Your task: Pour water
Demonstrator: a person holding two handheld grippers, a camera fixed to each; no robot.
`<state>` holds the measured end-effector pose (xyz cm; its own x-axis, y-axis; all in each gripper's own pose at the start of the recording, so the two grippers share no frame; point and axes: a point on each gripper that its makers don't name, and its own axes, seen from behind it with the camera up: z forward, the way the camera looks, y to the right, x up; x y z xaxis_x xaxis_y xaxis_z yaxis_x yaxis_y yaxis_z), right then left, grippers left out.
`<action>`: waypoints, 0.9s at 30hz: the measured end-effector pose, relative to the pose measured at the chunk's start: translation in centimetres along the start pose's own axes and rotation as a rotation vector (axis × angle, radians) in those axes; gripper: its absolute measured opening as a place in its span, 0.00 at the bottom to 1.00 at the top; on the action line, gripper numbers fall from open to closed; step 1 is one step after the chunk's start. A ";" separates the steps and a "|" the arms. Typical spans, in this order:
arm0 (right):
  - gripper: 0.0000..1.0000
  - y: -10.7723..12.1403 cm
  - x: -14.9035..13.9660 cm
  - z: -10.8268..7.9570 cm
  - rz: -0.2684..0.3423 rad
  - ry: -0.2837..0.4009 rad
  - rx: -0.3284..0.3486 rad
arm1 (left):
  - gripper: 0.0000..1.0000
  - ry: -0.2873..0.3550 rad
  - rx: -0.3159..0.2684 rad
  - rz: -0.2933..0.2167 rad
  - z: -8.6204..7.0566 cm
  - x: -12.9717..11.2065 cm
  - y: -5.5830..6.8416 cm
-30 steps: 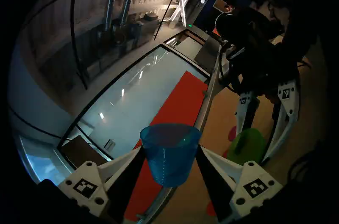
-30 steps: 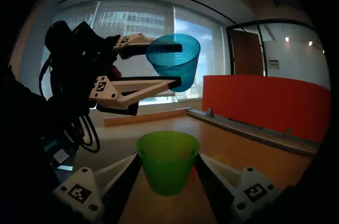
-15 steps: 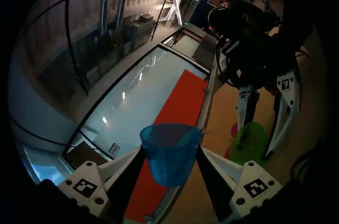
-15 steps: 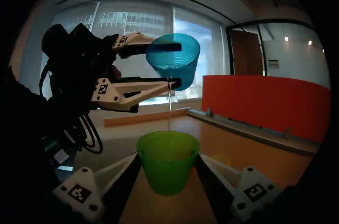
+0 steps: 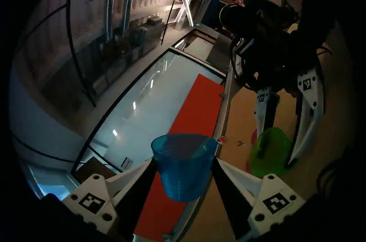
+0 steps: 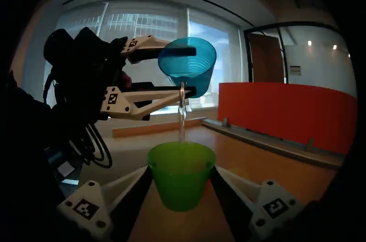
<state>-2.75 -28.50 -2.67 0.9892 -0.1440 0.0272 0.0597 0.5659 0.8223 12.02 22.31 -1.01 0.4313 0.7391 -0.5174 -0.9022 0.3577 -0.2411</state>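
Green cup [image 6: 181, 175] is clenched upright between both fingers of the right gripper [image 6: 181, 169], nearest in the right gripper view. Directly above the green cup, a thin stream of water [image 6: 182, 113] is seen falling into its mouth. Higher above it, the blue cup [image 6: 187, 64] is gripped on both sides by the left gripper [image 6: 194, 71] and tipped (its rim turned down toward the green cup). Below the green cup a wooden table [image 6: 265, 166] is seen. Behind the green cup and to its right an orange partition [image 6: 293, 109] is set, and farther behind it a window [image 6: 137, 24] is seen
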 end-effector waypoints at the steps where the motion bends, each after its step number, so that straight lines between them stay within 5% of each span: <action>1: 0.88 0.0 0.0 0.0 0.000 0.000 0.000 | 0.83 0.000 0.000 0.003 0.0 0.0 0.0; 27: 0.87 0.3 0.0 -0.2 -0.005 0.008 -0.005 | 0.83 -0.002 -0.001 0.075 0.1 0.6 -0.1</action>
<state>-2.66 -28.19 -2.47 0.9899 -0.1406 0.0190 0.0651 0.5693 0.8195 12.33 22.79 -1.19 0.3622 0.7648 -0.5329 -0.9321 0.3008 -0.2019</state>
